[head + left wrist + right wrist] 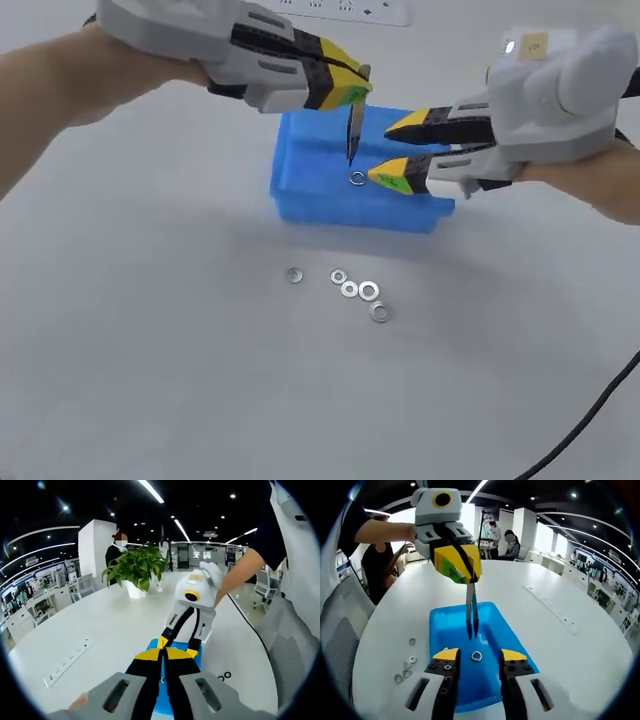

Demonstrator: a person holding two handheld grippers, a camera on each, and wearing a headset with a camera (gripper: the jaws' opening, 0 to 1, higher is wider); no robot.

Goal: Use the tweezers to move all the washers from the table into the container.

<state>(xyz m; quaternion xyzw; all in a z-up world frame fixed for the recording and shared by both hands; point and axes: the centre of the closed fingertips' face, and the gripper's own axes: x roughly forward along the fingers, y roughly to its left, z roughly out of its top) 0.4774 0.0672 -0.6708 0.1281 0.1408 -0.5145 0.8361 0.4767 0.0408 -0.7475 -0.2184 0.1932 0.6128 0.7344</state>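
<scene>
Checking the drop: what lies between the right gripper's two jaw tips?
One washer, inside the blue container, close to the tips of the tweezers; the right gripper view shows it.

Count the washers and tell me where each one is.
6 washers: one inside the blue container, five on the table in front of it; others may lie hidden.

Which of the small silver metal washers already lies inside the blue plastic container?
The lone silver washer inside the blue container, near the metal tweezers; the other five washers lie on the white table.
</scene>
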